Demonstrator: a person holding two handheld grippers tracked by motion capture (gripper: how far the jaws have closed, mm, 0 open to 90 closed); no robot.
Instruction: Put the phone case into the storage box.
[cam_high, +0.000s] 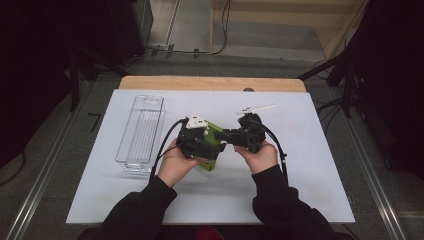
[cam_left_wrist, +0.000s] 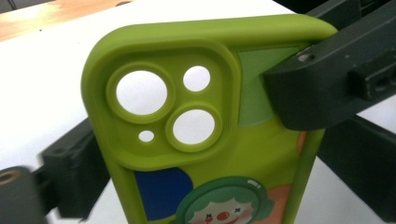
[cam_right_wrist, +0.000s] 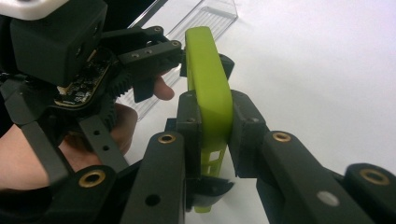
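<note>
Clear tray: a clear plastic tray (cam_high: 141, 131) lies lengthwise on the left of the white table top (cam_high: 300, 150), well apart from both hands, with nothing in it that I can make out.

Left gripper: the left gripper (cam_high: 204, 141) is held just left of the middle of the table. Its jaws stand wide across the phone case, one at each long edge. In the right gripper view its near jaw meets the case edge, but I cannot tell whether the pads press.

Phone case: the lime-green phone case (cam_left_wrist: 205, 154) is up off the table between the two grippers, standing on edge, its camera cut-outs toward the left gripper's camera and a clown picture on its back.

Right gripper: the right gripper (cam_right_wrist: 211, 135) is pinched on the case's thickness, one pad on each face, and looks to carry it.

White strip: a small white strip (cam_high: 256, 108) lies on the table beyond the right hand, untouched.

Step in hand: I judge this a hand-over in mid-air, the case passing between grippers.

Next move: one gripper must have a sure hold before the other lets go, or the case drops.
</note>
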